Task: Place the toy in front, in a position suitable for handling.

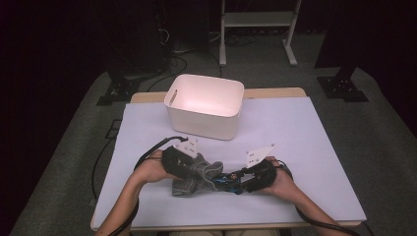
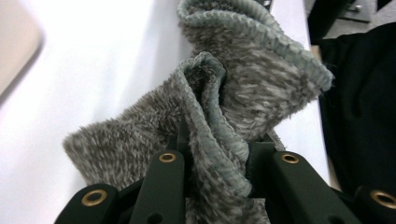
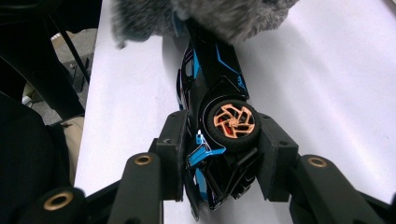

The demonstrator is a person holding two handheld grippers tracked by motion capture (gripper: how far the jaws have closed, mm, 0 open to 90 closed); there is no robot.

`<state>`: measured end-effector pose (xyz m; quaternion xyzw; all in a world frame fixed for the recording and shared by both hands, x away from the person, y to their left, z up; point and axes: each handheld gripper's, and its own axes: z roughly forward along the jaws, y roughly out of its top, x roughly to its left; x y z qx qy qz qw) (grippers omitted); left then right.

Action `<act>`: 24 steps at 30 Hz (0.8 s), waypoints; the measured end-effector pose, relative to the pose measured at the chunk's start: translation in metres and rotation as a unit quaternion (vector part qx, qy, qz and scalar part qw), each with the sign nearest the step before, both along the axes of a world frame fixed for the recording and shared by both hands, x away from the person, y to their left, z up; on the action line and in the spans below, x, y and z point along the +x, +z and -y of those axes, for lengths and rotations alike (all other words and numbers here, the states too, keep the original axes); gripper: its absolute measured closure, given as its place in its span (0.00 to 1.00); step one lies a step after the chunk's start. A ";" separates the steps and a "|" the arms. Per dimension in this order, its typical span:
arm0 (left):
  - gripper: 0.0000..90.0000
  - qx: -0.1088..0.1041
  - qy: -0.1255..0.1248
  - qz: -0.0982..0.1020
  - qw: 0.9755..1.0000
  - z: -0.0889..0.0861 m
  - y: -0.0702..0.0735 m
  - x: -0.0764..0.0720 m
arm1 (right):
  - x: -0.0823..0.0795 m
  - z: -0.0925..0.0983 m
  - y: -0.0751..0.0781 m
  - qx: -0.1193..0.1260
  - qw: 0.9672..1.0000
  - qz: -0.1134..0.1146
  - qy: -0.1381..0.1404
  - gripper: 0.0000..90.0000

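Note:
A grey fuzzy cloth [image 1: 195, 178] lies bunched on the white sheet near the front of the table. My left gripper [image 1: 195, 171] is shut on it. In the left gripper view the black jaws pinch a ribbed fold of the cloth [image 2: 247, 79], with the left gripper [image 2: 217, 149] at the fold's base. A black and blue toy car [image 1: 229, 181] with orange wheels is clamped on its side in my right gripper [image 1: 238, 181]. In the right gripper view the toy car [image 3: 212, 79] sits between the jaws of the right gripper [image 3: 224, 140], and the cloth [image 3: 224, 14] covers its far end.
A white plastic bin [image 1: 201, 120] stands behind the hands at the table's middle back. The white sheet [image 1: 295, 142] covers the tabletop. Cables trail from both grippers off the near edge. A white metal frame [image 1: 255, 19] stands on the floor beyond the table.

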<state>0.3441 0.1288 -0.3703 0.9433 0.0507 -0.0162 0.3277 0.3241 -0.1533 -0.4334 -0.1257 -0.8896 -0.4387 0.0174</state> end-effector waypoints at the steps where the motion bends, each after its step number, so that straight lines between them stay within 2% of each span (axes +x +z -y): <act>1: 0.82 -0.003 0.007 -0.001 1.000 -0.001 0.001 0.001 | 0.000 0.000 0.000 0.000 1.000 0.000 0.000 0.65; 3: 0.82 -0.006 0.007 -0.005 1.000 0.001 0.001 0.001 | 0.000 0.000 0.000 -0.001 1.000 0.001 0.001 0.65; 6: 0.82 -0.006 -0.006 -0.006 1.000 0.013 0.001 0.000 | -0.001 -0.001 0.000 -0.002 1.000 0.003 0.000 0.65; 10: 0.82 0.000 -0.039 -0.004 0.999 0.042 0.001 -0.001 | -0.002 -0.001 0.000 -0.002 1.000 0.006 0.001 0.64; 13: 0.82 0.009 -0.060 -0.002 0.998 0.065 0.000 0.000 | -0.002 -0.001 0.000 -0.002 1.000 0.007 0.000 0.64; 16: 0.82 0.008 -0.080 -0.003 0.997 0.086 0.000 0.001 | -0.002 -0.001 0.000 -0.002 1.000 0.009 0.000 0.64; 20: 0.82 0.010 -0.094 -0.004 0.996 0.102 0.000 0.001 | -0.003 -0.001 0.000 -0.001 1.000 0.006 -0.002 0.64; 24: 0.82 0.010 -0.094 -0.009 0.995 0.099 0.000 0.004 | -0.003 -0.001 0.000 -0.001 1.000 0.008 -0.001 0.64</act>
